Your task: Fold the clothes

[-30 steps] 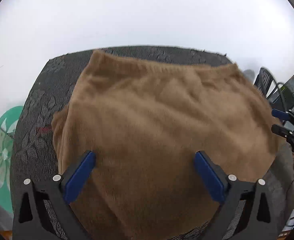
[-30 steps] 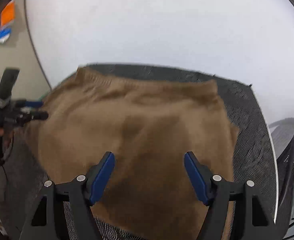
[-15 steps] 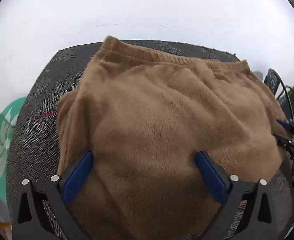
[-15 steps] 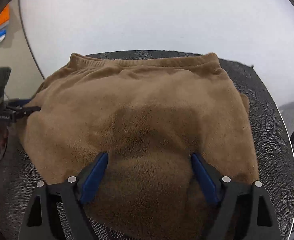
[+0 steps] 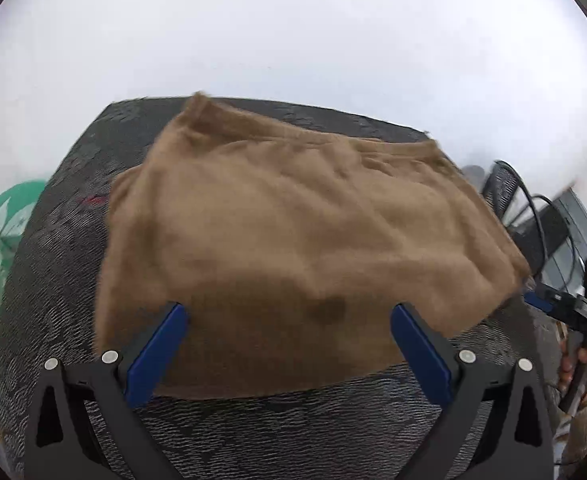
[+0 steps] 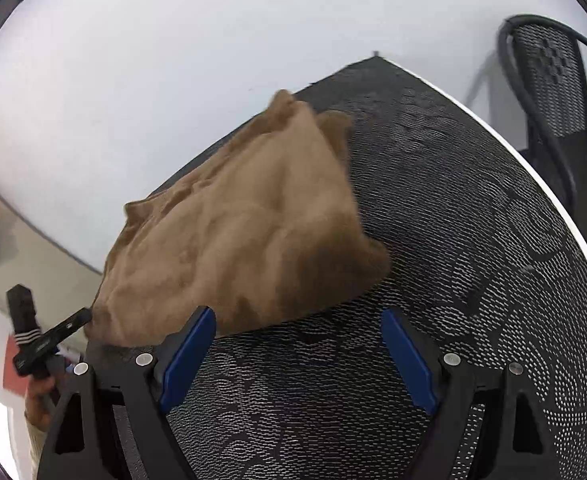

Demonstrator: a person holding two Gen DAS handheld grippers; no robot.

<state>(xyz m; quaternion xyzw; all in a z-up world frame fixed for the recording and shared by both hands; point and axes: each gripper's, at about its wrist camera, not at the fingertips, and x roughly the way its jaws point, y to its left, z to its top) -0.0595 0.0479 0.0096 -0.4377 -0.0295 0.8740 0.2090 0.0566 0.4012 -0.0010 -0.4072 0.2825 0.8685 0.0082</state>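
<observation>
A soft tan fleece garment, already folded into a rough rectangle, is seen lying flat on the dark patterned woven tabletop, filling the centre of the left wrist view and the centre-left of the right wrist view; its ribbed hem is turned toward the upper edge of the frame, against a plain white wall; the left gripper is held over the garment's near edge with its blue-padded jaws spread wide, nothing pinched between them; the right gripper is likewise wide open and empty, only bare tabletop lying between its jaws, the garment's near corner being just beside its left finger; a fold is judged to be complete and the cloth released, so the step in hand appears to be the pause between folds; should another fold be wanted, one edge would have to be pinched at both corners, lifted together and laid across evenly; a black mesh chair is seen at the upper right of the right wrist view.
</observation>
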